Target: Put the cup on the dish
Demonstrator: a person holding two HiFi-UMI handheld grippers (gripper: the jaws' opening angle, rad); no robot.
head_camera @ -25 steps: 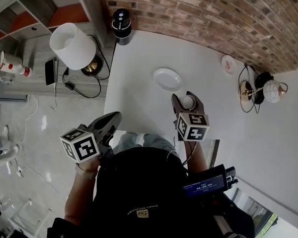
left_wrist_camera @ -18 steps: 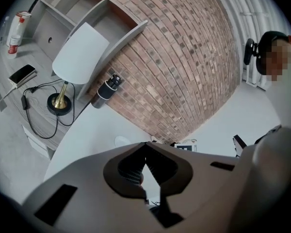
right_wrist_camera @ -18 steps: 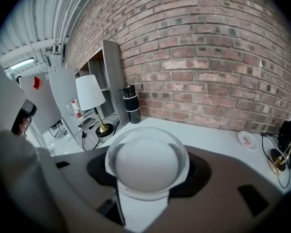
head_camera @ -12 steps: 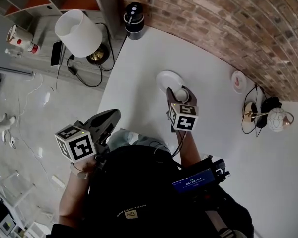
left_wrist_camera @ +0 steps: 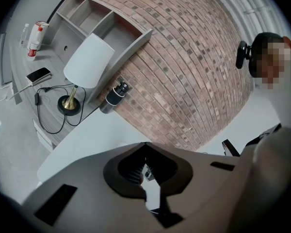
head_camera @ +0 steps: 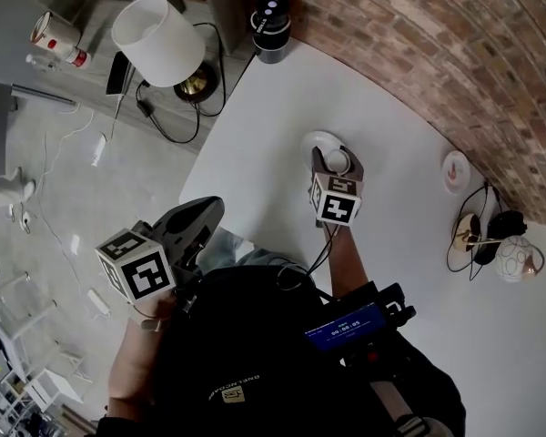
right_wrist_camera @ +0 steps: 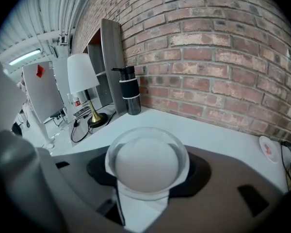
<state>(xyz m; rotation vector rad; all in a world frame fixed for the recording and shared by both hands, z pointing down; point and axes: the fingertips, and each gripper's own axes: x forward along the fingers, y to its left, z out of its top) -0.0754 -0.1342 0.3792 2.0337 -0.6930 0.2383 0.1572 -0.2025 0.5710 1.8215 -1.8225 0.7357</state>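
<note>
My right gripper [head_camera: 337,157] is shut on a white cup [head_camera: 338,161], holding it upright by its sides. The cup hangs over the near right part of a white dish [head_camera: 316,140] on the white table [head_camera: 255,144]. In the right gripper view the cup [right_wrist_camera: 147,165] fills the space between the jaws and hides the dish beneath it. Whether the cup touches the dish I cannot tell. My left gripper [head_camera: 204,210] is held off the table's near left edge. Its jaws are together with nothing in them, as the left gripper view [left_wrist_camera: 145,144] shows.
A black bottle [head_camera: 271,15] stands at the table's far corner by the brick wall [head_camera: 455,53]. A small saucer [head_camera: 455,171] and a globe lamp [head_camera: 514,258] lie to the right. A white-shaded lamp [head_camera: 162,39] stands on the shelf to the left.
My right gripper has carried the cup forward, from short of the dish to over its near part. The left gripper has stayed beside the table's edge.
</note>
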